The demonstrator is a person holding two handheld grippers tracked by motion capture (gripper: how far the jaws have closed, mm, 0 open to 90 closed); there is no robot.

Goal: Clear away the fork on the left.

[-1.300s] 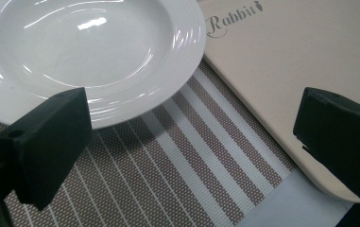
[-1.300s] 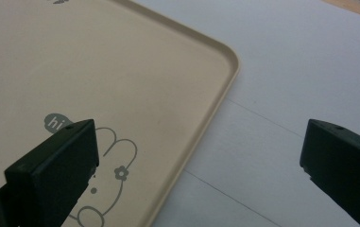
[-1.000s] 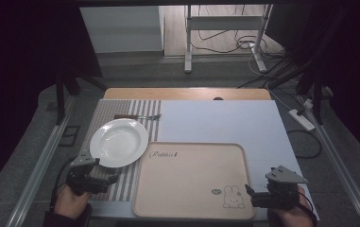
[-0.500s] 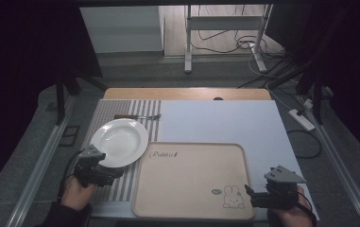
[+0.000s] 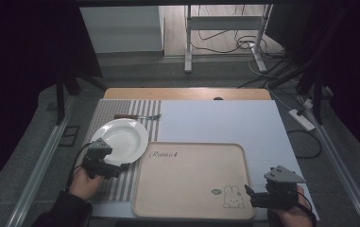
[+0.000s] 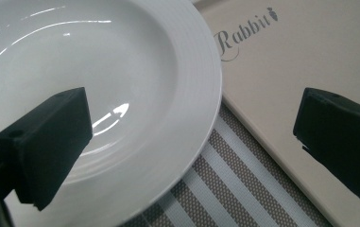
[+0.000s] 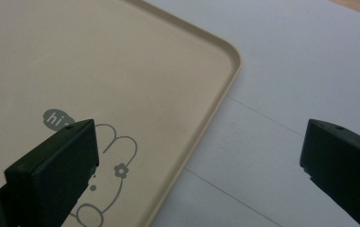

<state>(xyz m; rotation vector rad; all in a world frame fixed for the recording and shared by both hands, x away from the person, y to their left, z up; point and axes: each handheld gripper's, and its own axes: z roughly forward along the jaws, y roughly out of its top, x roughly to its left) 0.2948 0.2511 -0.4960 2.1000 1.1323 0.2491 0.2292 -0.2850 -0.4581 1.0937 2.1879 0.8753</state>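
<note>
A white plate (image 5: 121, 137) lies on a striped placemat (image 5: 121, 187), just left of a beige tray (image 5: 192, 175) printed with "Rabbit" and a rabbit drawing. My left gripper (image 5: 121, 169) is at the plate's near rim and open. In the left gripper view its left jaw is over the plate (image 6: 97, 71) and its right jaw over the tray (image 6: 286, 61), with the left gripper (image 6: 192, 142) holding nothing. My right gripper (image 5: 249, 193) is open at the tray's near right corner. The right gripper (image 7: 201, 170) straddles the rim of the tray (image 7: 121, 61).
A brown-handled utensil (image 5: 137, 116) lies on the placemat behind the plate. A pale sheet (image 5: 220, 123) covers the table right of the placemat and behind the tray. Past the wooden far edge (image 5: 187, 93) are metal stand legs and cables; a power strip (image 5: 301, 119) lies on the floor at right.
My left gripper has moved forward and right from the table's near left edge to the plate's near rim. The right gripper has stayed in place.
</note>
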